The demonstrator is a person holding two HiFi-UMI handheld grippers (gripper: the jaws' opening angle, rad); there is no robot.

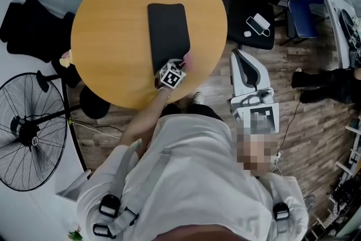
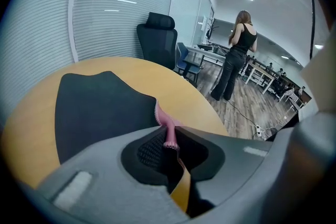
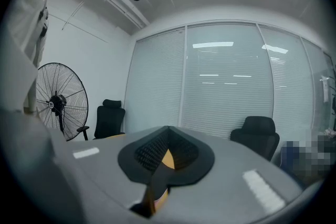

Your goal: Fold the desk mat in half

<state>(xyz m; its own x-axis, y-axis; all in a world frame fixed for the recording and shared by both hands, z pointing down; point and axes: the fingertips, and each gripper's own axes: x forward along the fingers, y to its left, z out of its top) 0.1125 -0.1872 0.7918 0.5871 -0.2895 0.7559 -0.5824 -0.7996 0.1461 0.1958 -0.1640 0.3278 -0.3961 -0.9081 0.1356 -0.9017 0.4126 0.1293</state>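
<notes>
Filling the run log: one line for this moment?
left gripper: shut on desk mat edge | right gripper: shut, empty, off table

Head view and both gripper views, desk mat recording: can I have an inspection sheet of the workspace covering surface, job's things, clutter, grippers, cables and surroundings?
Surface: round wooden table.
Job's things: black desk mat, mostly flat on the table, near corner lifted and showing its pink underside.
Clutter: nothing seen on the table besides the mat.
Grippers: left gripper shut on the mat's near edge; right gripper shut, nothing between its jaws, facing the windows.
Cables: thin cable on the wooden floor beyond the table.
Surroundings: standing fan, black office chair, a person standing far off.
</notes>
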